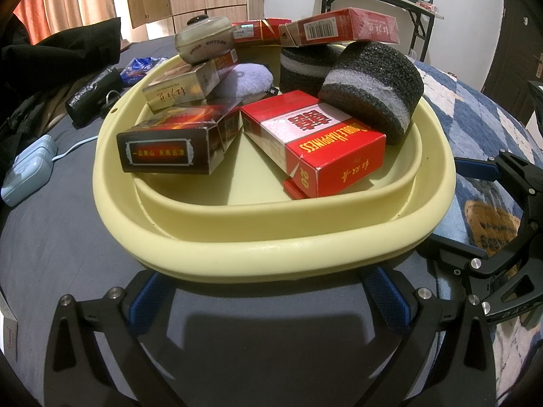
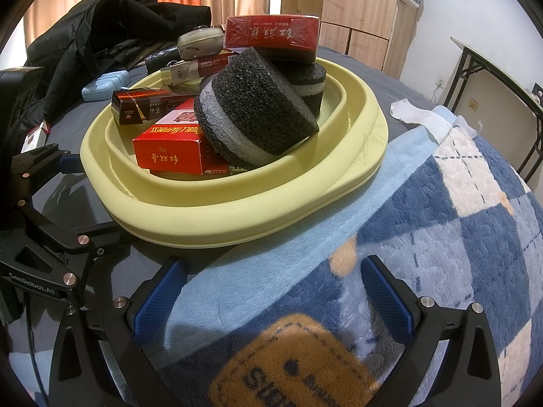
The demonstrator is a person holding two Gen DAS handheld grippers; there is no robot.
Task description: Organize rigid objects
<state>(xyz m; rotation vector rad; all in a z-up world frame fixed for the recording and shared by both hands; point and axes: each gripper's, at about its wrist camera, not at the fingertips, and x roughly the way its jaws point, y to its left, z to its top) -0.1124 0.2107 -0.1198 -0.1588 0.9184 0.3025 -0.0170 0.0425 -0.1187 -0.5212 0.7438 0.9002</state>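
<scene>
both my left tool [image 1: 268, 300] and right tool [image 2: 268, 293] hang apart and empty before the yellow basin [image 1: 271, 240] on the bed, so i'd take the top red box [image 1: 342, 28] first, gripping its flat sides to keep the pile steady.

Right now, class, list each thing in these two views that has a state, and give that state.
Left gripper: open, fingers empty, just short of the basin rim.
Right gripper: open, empty, over the blanket.
Yellow basin: upright, loaded.
Double Happiness box: lying tilted, flap partly open.
Dark box: closed, lying flat.
Front sponge: tipped, leaning on the Double Happiness box.
</scene>
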